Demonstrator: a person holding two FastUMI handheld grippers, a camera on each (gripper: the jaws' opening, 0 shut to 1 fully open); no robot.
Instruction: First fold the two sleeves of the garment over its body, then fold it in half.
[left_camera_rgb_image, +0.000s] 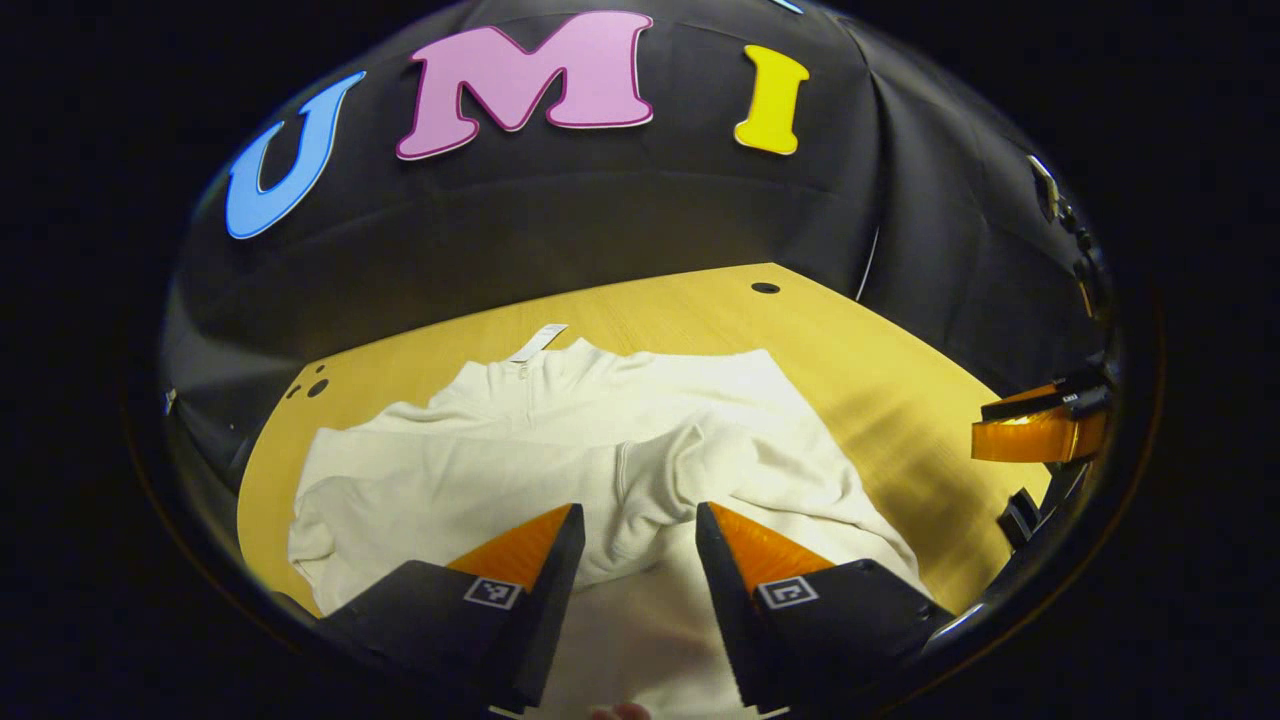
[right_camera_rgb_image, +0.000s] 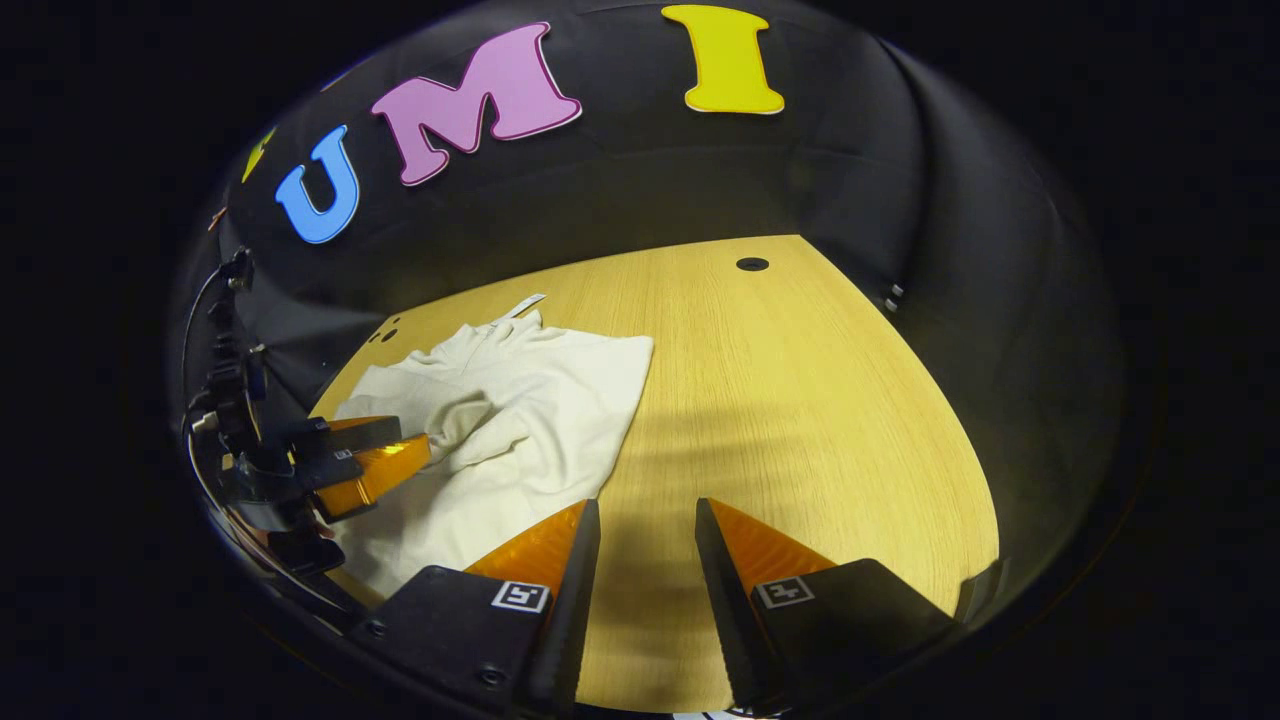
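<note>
A cream long-sleeved garment (left_camera_rgb_image: 520, 440) lies flat on the wooden table (left_camera_rgb_image: 880, 380), its collar and white tag (left_camera_rgb_image: 538, 342) at the far side. One sleeve (left_camera_rgb_image: 720, 450) is folded in from the right across the body. The other sleeve (left_camera_rgb_image: 325, 500) lies bunched at the left edge. My left gripper (left_camera_rgb_image: 640, 520) hovers open over the garment's near middle, with cloth beneath the gap and nothing pinched. In the right gripper view the garment (right_camera_rgb_image: 540, 400) lies to the left with the left gripper (right_camera_rgb_image: 375, 460) over it. My right gripper (right_camera_rgb_image: 647, 515) stands open above bare table (right_camera_rgb_image: 800, 400), just right of the garment's edge.
The right gripper (left_camera_rgb_image: 1035, 435) shows at the far right edge of the left gripper view. A round hole (right_camera_rgb_image: 752, 264) is in the table's far side, and small holes (left_camera_rgb_image: 315, 385) sit near its left corner. Black cloth walls close the booth behind.
</note>
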